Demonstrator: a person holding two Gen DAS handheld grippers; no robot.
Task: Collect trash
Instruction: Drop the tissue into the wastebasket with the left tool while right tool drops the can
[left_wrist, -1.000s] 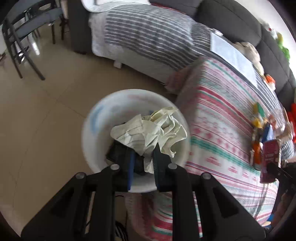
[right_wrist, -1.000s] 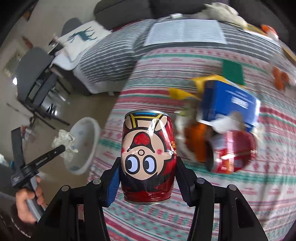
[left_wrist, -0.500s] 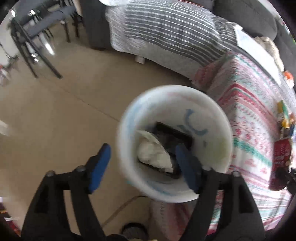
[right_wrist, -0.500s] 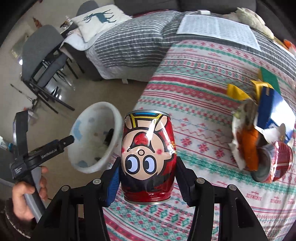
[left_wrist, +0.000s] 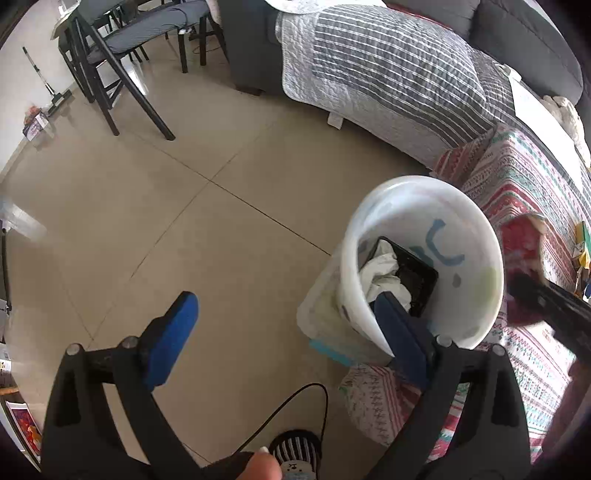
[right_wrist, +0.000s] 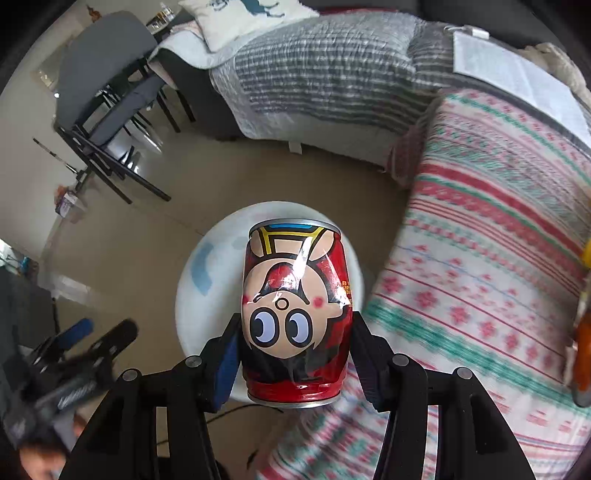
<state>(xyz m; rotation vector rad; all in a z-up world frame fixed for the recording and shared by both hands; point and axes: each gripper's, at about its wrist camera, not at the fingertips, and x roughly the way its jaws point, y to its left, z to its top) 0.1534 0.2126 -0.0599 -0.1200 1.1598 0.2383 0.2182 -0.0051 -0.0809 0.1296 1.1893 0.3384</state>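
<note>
A home living room — sofa (left_wrist: 406, 70), dining chairs (left_wrist: 122, 48), tiled floor (left_wrist: 184, 206).

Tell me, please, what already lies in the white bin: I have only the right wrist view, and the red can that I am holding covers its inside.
Observer: The bin holds crumpled white paper lying against a black tray.
Operator: Thank you. Is there room left for the can?
Observer: I think so: the far side of the bin's inside is bare above the tray.
Operator: And does the left tool grip anything? It is blurred for me.
Observer: No; its jaws are opening with nothing between them.
</note>
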